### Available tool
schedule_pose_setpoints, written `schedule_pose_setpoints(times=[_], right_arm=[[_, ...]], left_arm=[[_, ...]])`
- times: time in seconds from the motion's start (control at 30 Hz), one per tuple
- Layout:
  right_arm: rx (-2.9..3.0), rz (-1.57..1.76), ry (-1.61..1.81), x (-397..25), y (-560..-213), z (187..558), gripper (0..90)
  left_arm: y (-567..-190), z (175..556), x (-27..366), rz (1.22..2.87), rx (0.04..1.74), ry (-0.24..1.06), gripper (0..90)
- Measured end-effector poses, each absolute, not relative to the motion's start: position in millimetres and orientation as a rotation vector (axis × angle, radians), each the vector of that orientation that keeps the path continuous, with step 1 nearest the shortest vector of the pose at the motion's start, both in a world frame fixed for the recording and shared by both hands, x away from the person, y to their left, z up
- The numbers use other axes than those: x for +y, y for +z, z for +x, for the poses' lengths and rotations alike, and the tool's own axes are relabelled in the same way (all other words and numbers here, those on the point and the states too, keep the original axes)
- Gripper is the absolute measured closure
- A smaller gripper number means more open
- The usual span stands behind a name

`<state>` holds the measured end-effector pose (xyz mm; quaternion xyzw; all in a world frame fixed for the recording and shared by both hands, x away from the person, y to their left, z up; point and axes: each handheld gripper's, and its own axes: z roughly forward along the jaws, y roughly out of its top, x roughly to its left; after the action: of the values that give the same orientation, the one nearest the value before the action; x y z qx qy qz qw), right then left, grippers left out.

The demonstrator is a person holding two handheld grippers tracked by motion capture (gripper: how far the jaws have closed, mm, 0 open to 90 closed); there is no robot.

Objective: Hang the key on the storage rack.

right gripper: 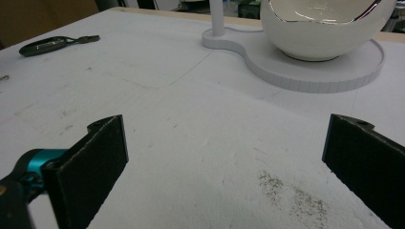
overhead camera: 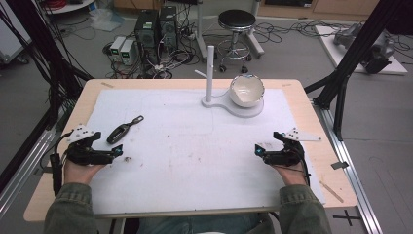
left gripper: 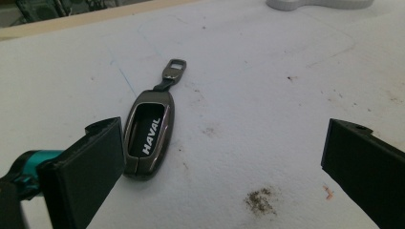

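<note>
While both grippers gape, key fob [left gripper: 148, 136] lies untouched.

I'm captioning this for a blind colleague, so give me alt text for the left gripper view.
A dark grey car key fob marked HAVAL lies flat on a stained white mat, just beside the left jaw of the open left gripper, whose two black jaws stand wide apart. The edge of a white stand base shows at the top.

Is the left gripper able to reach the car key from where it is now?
Probably yes. The left gripper is open, and the car key lies flat on the white mat just ahead, near its left jaw. Nothing stands between them.
</note>
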<state>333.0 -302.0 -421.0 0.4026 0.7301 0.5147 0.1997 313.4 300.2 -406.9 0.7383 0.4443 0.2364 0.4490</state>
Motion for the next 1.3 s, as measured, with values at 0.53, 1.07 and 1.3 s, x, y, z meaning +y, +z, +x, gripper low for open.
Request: schedule_pose_setpoints(times=[0.53, 1.07, 1.3], right_arm=[[2.069, 1.136, 1.408, -300.3, -422.4, 333.8, 0.5], [2.069, 1.125, 1.402, -299.8, -422.2, 333.7, 0.5], [2.067, 1.132, 1.401, -299.8, -422.3, 333.6, 0.6]], left_arm=[[-406.4, 344.0, 291.9, 1.917, 1.126, 0.511, 1.7], [-396.3, 390.2, 281.2, 1.998, 1.110, 0.486, 1.8], [-388.1, 407.5, 280.1, 2.035, 1.086, 0.481, 3.2]])
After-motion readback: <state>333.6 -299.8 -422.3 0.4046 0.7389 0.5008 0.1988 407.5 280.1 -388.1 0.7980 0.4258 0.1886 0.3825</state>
